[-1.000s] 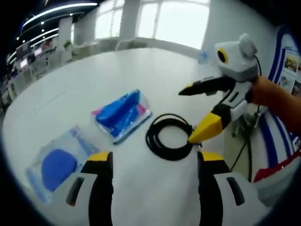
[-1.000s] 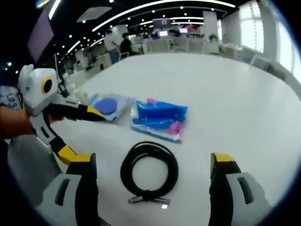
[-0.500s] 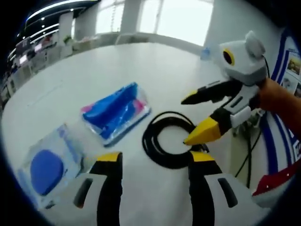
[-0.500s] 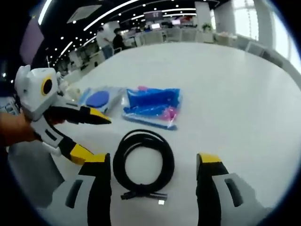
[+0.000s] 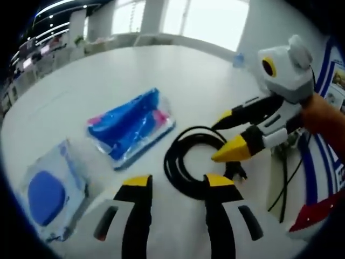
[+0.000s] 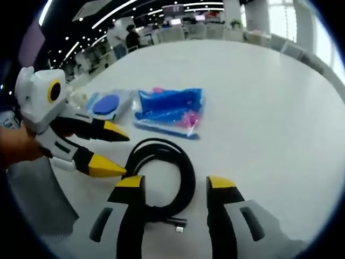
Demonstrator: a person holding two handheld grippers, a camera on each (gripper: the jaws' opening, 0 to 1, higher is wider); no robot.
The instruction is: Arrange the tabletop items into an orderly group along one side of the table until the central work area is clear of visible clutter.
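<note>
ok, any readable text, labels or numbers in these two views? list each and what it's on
None can be read.
Wall poster at the right edge of the left gripper view: has print, too blurred to read.
Blue packet and clear pouch with the blue disc: any label is too small and blurred.
Screens far across the room in the right gripper view: lit, nothing legible.
Black cable coil: no marking visible.

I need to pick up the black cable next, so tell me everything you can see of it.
The black cable is wound into a flat, roughly round coil of several loops, rubbery-looking, lying on the white table. Its plug ends stick out at the near side in the right gripper view. The right gripper straddles one side of the coil, jaws open. The blue packet lies close beyond it.
</note>
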